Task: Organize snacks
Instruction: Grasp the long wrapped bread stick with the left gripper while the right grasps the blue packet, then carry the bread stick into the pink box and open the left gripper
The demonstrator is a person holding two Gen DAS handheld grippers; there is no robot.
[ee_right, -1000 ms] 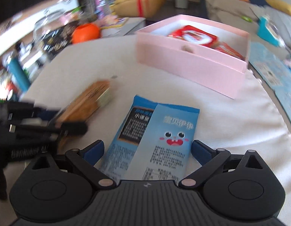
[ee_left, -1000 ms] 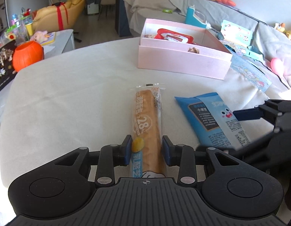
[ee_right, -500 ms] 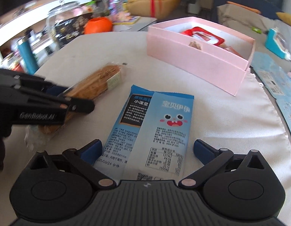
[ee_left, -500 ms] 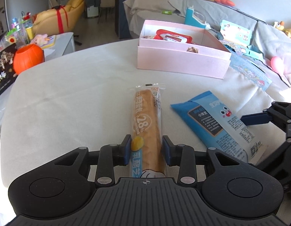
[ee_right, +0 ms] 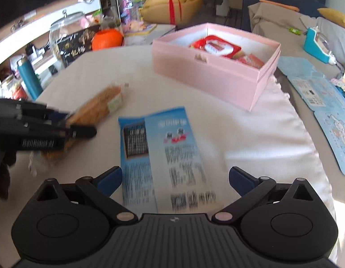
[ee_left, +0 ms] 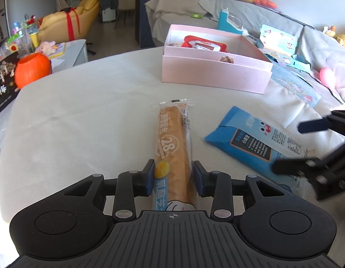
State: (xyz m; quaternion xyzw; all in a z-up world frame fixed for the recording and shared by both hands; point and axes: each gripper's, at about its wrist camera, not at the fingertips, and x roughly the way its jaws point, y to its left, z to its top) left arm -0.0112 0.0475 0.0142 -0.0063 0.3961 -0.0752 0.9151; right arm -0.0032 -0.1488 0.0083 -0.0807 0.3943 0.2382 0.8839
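The left gripper (ee_left: 173, 175) has its jaws set narrowly about the near end of the bread stick (ee_left: 174, 147), one blue pad at each side of the wrapper; the left pad touches it, and on the right a slight gap seems to show, so I cannot tell if they press. The jaws of the right gripper (ee_right: 175, 178) stand wide, with the near end of the blue packet (ee_right: 163, 154) lying between them and touching neither pad.

The bread stick is a long golden loaf in a clear wrapper with blue and white print, lying flat on the bench (ee_left: 83, 116) and pointing toward the pink box (ee_left: 214, 76). The blue packet is flat, with a dark panel and a cartoon face, and lies just to the right of the bread stick, also short of the pink box.

The pink box is open, with a red-and-white pack (ee_left: 203, 44) and smaller red wrappers inside.
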